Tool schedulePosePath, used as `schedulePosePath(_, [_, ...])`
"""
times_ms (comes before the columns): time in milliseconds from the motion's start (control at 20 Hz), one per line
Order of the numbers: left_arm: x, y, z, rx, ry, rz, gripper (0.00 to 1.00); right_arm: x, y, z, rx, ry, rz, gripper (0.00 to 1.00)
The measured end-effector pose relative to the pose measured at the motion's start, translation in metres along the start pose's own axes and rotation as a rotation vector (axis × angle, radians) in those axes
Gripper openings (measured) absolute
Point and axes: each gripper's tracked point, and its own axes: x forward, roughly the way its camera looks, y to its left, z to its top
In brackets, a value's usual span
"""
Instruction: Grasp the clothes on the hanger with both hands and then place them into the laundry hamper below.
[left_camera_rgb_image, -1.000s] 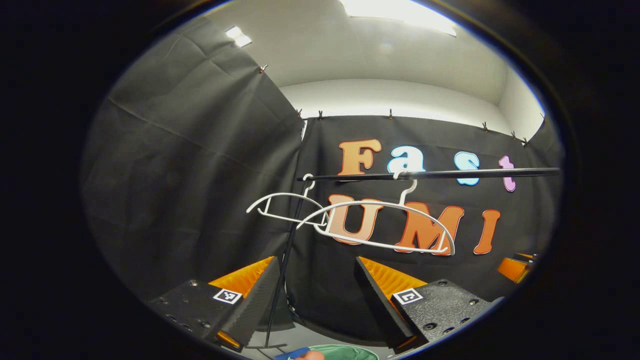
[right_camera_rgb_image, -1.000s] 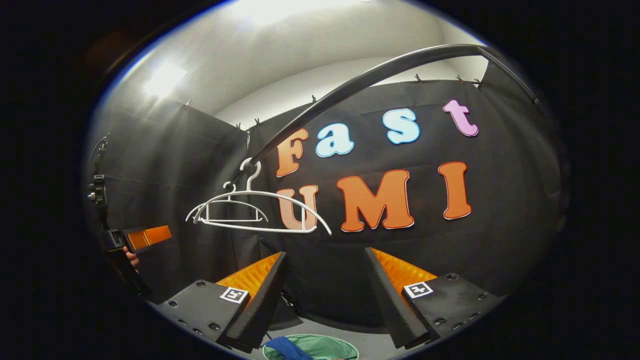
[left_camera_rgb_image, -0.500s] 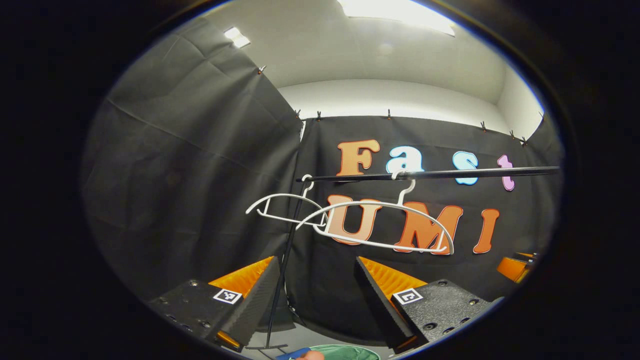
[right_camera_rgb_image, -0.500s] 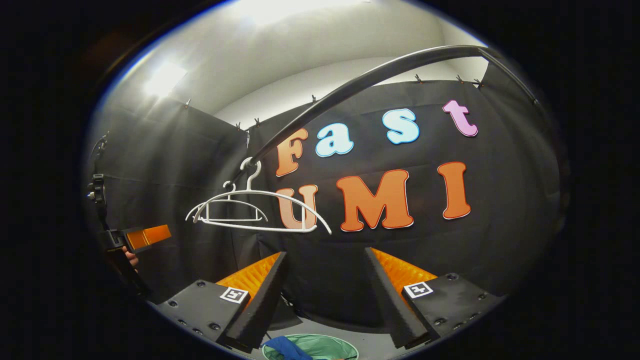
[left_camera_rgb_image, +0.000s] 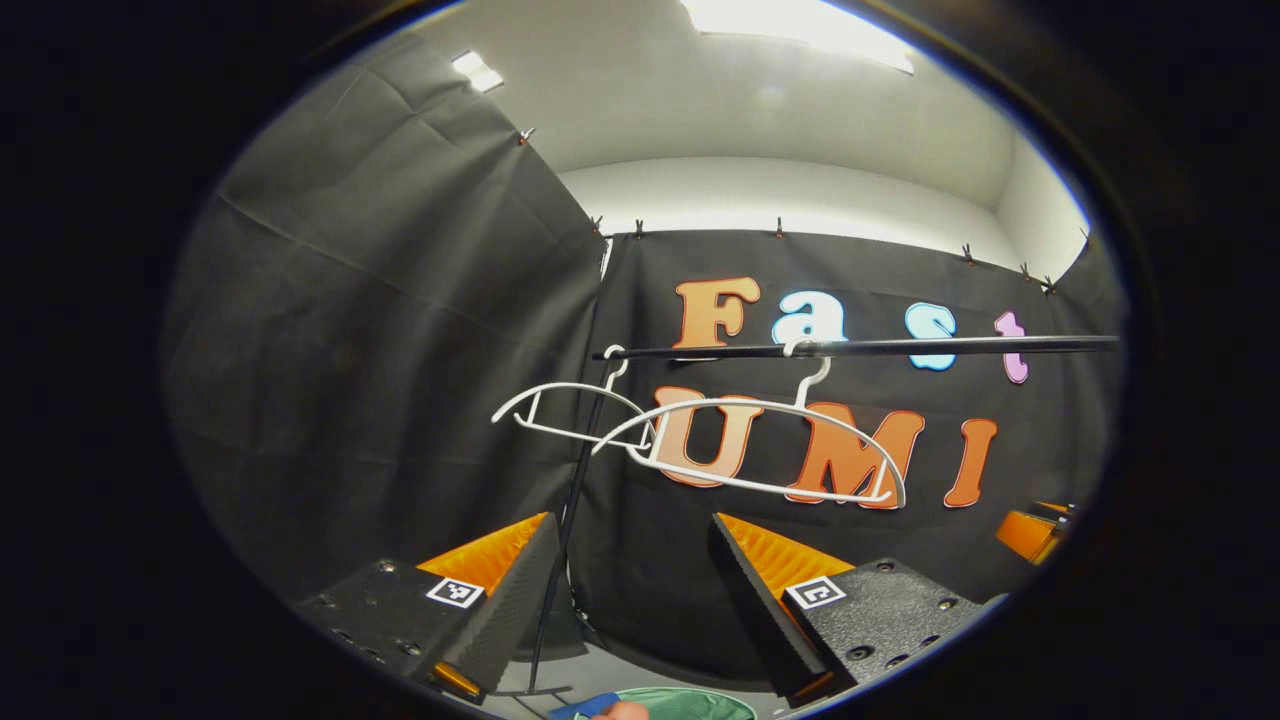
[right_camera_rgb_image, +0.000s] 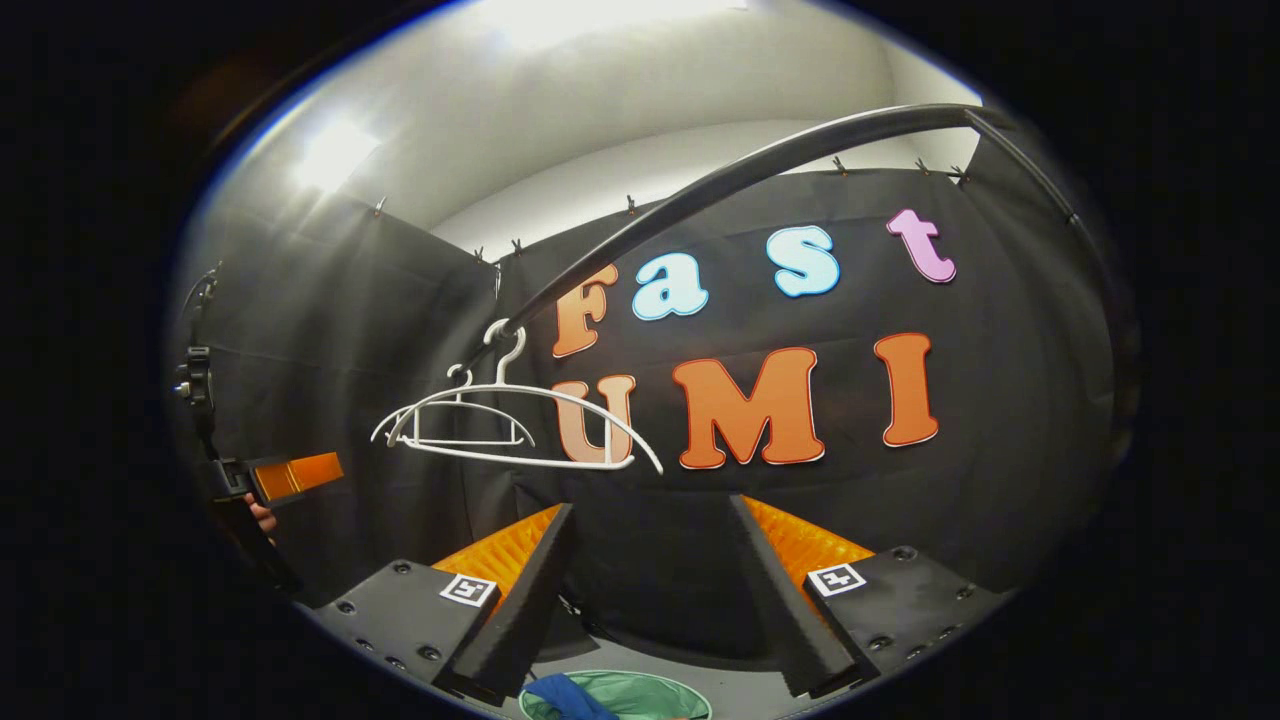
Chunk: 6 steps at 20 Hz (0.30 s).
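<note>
Two bare white hangers (left_camera_rgb_image: 720, 445) hang on a black rail (left_camera_rgb_image: 900, 347); no garment is on them. Below, at the view's bottom edge, the green laundry hamper (left_camera_rgb_image: 690, 704) holds a blue cloth (left_camera_rgb_image: 585, 708). My left gripper (left_camera_rgb_image: 625, 600) is open and empty, level below the hangers. In the right gripper view the same hangers (right_camera_rgb_image: 500, 430) hang from the rail (right_camera_rgb_image: 750, 170) up to the left. My right gripper (right_camera_rgb_image: 650, 590) is open and empty above the hamper (right_camera_rgb_image: 640, 692) with the blue cloth (right_camera_rgb_image: 560, 697). The left gripper (right_camera_rgb_image: 285, 477) shows far left, with a hand (right_camera_rgb_image: 262, 518) behind it.
The rack's thin black upright (left_camera_rgb_image: 565, 540) runs down between my left fingers to its foot (left_camera_rgb_image: 535, 692) on the grey floor. Black cloth walls close in at the back and left. The right gripper (left_camera_rgb_image: 1030, 535) peeks in at the right edge.
The right gripper view has tipped slightly upward, so the wall and hamper sit a little lower. The left gripper view, the hangers and both grippers' opening are unchanged.
</note>
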Motion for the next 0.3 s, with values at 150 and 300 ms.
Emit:
schedulePosePath(150, [0.0005,-0.0005,-0.0008,-0.006,-0.001,-0.002,0.91,0.0002,0.0005,-0.0025,0.004,0.008,0.004,0.89])
schedulePosePath(300, [-0.0006,0.0013,-0.0017,-0.007,0.004,0.006,0.91,0.0006,0.0008,-0.0038,0.002,0.010,0.007,0.89])
